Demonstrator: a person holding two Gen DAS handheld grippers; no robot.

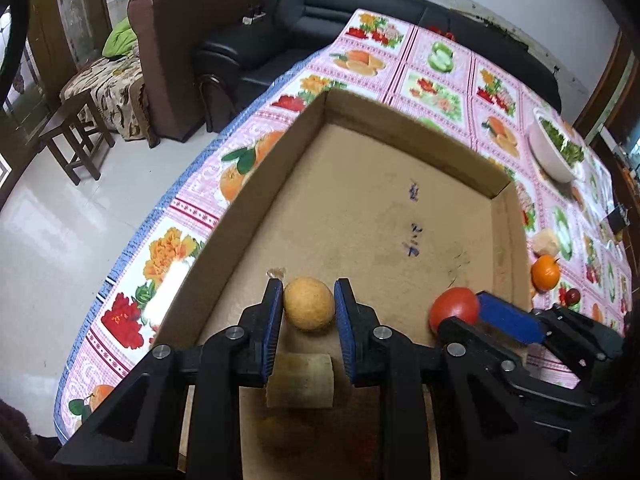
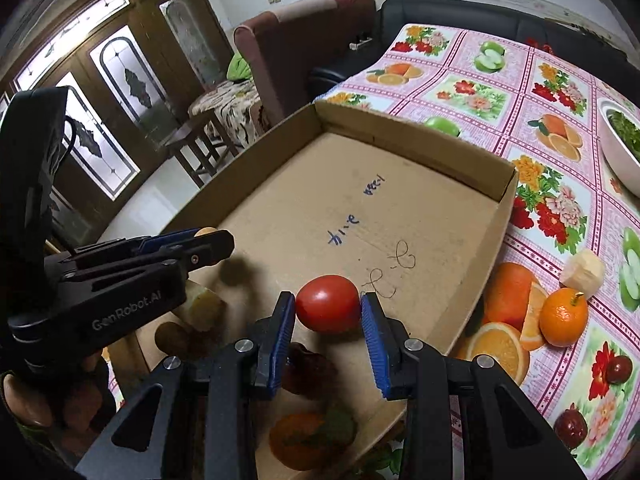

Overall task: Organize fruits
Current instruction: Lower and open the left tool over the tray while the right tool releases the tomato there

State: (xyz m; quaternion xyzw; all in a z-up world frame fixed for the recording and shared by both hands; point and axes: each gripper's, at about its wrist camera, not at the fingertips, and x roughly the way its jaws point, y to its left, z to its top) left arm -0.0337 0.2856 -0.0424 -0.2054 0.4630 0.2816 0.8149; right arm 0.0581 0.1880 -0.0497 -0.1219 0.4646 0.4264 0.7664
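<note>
Over the near end of the cardboard box (image 1: 400, 200), both grippers hang nose-down, each clamped on a fruit. From where I stand, the left gripper (image 1: 309, 304) pinches a round tan-yellow fruit (image 1: 309, 303) between its blue pads, and the right gripper (image 2: 329, 307) squeezes a red tomato (image 2: 328, 303) the same way; both loads sit above the box floor, close to its near wall. Below them a few pieces already lie inside: a pale cut chunk (image 1: 300, 380) under the left jaws, a dark reddish fruit (image 2: 308, 368) and a blurred orange-and-green one (image 2: 312, 436) under the right. I would call the sorting roughly midway, with two fruits about to be set down and most of the box floor bare.

Out on the flowered tablecloth (image 2: 480, 92), to the right of the box, more waits: a small mandarin (image 2: 563, 316) with a stem, a pale peeled lump (image 2: 582, 274) just beyond it, and two small dark red fruits (image 2: 618, 368) nearer the edge. Some printed fruit on the cloth could be mistaken for real ones.

Further off, a white bowl of greens (image 2: 620, 148) stands well clear of the box. Nothing blocks the drop, though the two grippers are near each other. Beyond the table are a black sofa (image 1: 320, 20) and a brown armchair (image 1: 180, 40).
</note>
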